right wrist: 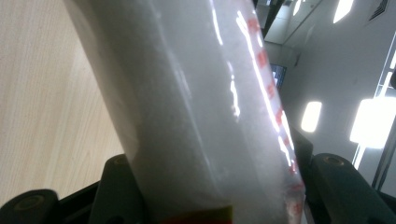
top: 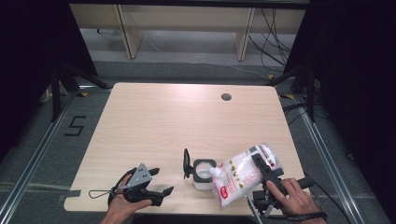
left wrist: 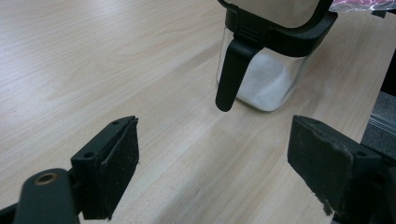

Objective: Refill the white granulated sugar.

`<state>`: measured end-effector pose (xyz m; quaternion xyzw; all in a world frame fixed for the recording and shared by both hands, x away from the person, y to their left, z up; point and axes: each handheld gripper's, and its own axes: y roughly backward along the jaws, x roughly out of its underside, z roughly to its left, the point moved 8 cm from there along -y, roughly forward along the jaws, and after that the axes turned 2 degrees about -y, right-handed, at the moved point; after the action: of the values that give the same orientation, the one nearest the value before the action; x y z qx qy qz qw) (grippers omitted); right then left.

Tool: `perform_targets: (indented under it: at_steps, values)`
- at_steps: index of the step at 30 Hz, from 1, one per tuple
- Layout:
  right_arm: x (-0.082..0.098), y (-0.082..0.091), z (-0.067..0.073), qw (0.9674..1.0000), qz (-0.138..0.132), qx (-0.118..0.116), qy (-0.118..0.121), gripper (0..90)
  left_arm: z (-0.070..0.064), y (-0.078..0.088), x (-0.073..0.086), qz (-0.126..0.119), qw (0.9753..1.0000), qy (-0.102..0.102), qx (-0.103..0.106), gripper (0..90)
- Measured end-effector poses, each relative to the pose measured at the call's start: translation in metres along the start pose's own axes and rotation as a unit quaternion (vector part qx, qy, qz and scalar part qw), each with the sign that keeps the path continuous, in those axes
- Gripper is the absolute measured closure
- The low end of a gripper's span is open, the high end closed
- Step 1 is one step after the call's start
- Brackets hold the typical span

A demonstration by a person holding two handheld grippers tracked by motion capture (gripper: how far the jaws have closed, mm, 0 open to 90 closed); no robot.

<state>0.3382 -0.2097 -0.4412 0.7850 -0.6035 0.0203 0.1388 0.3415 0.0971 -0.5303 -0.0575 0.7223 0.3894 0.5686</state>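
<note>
Right tool (top: 259,164) tilts bag (top: 238,175) over wooden table (top: 154,121).

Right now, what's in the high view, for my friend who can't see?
The right tongs tip a clear bag of white grains toward an open jar on a wooden table. The left tongs wait open nearby.

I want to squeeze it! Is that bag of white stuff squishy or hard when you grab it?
Probably squishy: the bag is thin clear plastic and bulges around the right gripper pinching it. It likely sags and shifts, since loose white grains fill it. It looks fairly heavy for its size and maybe slippery, as the shiny film glints in the right gripper view.
</note>
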Motion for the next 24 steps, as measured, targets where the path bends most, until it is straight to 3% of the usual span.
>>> perform_targets:
  at_steps: [1,3,10,12,13,14,16,17,19,24]
  values:
    - [-0.001,-0.001,0.0,0.9999,-0.007,0.011,0.001,49.9,0.0,0.0,0.0,-0.001,1.0,0.001,0.0,16.1]
    - [0.0,0.0,0.003,0.9999,0.002,0.007,-0.008,50.0,0.0,0.001,0.0,0.003,1.0,-0.002,0.0,16.1]
    - [0.0,-0.001,0.003,1.0,-0.002,0.003,-0.007,50.1,-0.001,0.0,0.001,0.004,1.0,0.001,0.0,16.1]
    - [0.0,-0.001,0.002,0.9999,-0.007,0.014,-0.003,50.2,-0.002,-0.001,0.0,-0.001,1.0,0.01,0.001,16.1]
    - [-0.001,0.001,0.003,0.9998,-0.003,0.015,-0.012,50.5,-0.002,-0.001,0.001,0.002,1.0,0.008,0.002,16.1]
    - [-0.002,0.001,-0.001,0.9998,-0.009,0.018,0.004,50.6,-0.002,-0.001,0.001,0.002,1.0,0.008,0.002,16.1]
    - [-0.003,0.002,-0.003,0.9997,-0.009,0.021,0.008,50.9,-0.002,-0.001,0.0,0.0,1.0,0.009,0.002,16.1]
    - [-0.002,0.004,-0.003,0.9997,-0.002,0.025,-0.003,50.9,-0.001,-0.001,0.001,0.003,1.0,0.005,0.001,16.1]
    - [-0.004,0.005,-0.007,0.9995,-0.01,0.029,0.01,50.9,-0.001,-0.001,0.001,0.003,1.0,0.006,0.001,16.1]
    - [-0.003,0.007,-0.01,0.9995,-0.009,0.029,0.005,50.9,-0.002,-0.001,0.0,0.0,1.0,0.01,0.0,16.1]
